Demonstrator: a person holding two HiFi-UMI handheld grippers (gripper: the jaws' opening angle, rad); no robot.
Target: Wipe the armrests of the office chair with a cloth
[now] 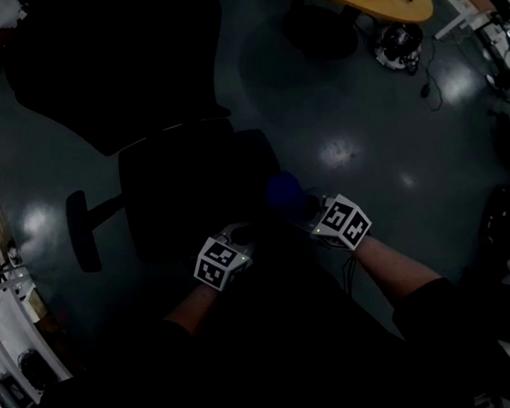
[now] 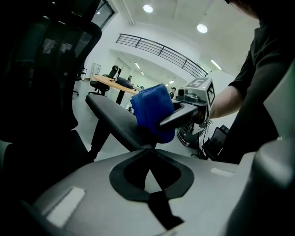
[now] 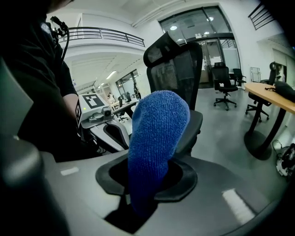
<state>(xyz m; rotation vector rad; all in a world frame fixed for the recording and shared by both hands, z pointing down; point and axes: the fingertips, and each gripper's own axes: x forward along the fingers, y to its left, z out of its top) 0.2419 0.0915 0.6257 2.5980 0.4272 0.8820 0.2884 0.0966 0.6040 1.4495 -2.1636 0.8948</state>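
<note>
Both grippers are held low and close together in front of the torso. The left gripper [image 1: 234, 242] is just beside the right gripper [image 1: 307, 208], and each one's marker cube faces up: the left marker cube [image 1: 218, 263] and the right marker cube [image 1: 344, 221]. The left gripper's jaws meet at their tips and grip nothing. The right gripper's jaws are pressed onto a blue cloth [image 3: 155, 138], which stands up out of them. The left forearm [image 1: 189, 308] reaches forward, bare below a dark sleeve. The right forearm [image 1: 396, 266] slants in from the right, also bare.
</note>
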